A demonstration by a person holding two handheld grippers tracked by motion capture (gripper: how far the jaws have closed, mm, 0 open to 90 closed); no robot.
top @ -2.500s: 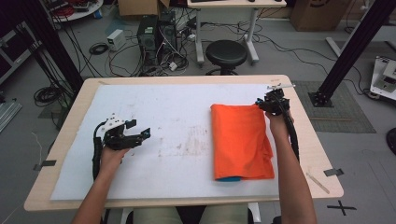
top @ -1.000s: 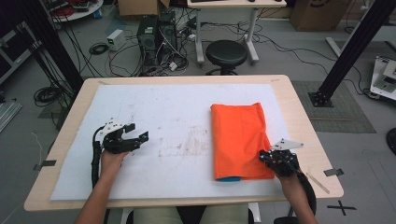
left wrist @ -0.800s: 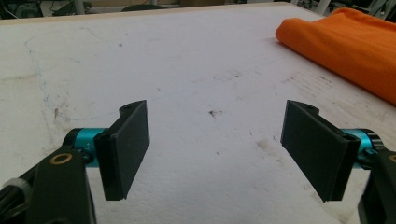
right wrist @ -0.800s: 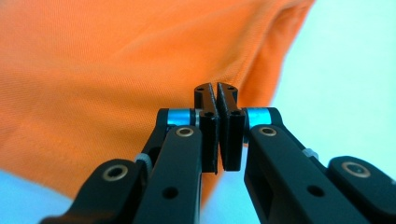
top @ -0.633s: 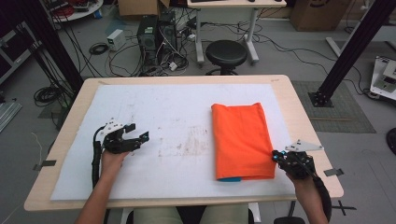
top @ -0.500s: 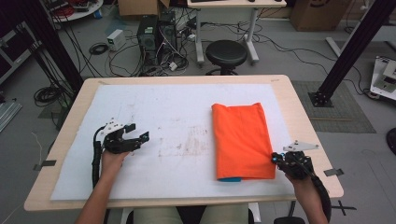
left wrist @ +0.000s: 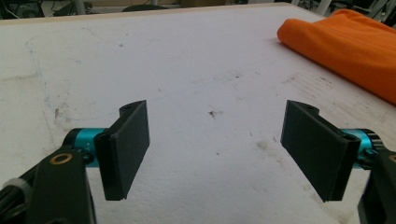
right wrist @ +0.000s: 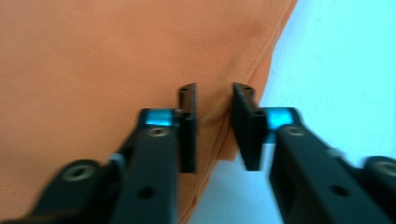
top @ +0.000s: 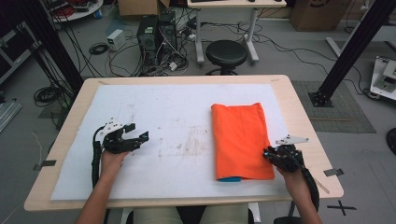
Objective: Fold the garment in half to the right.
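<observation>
An orange folded cloth lies on the right half of the white sheet; a blue layer peeks out at its near edge. My right gripper sits at the cloth's right edge, close to the near corner. In the right gripper view its jaws stand a little apart and have just been opening. The cloth edge shows through the gap, and the pads do not press on it. My left gripper rests on the left of the sheet, wide open and empty, with the cloth far off.
The wooden table shows bare rim around the sheet. A black stool and tangled cables stand on the floor behind the far edge. Faint smudges mark the sheet's middle.
My right hand came from the cloth's far right corner down to its near right corner, slid slightly right, then back to the edge. The left gripper stayed put.
</observation>
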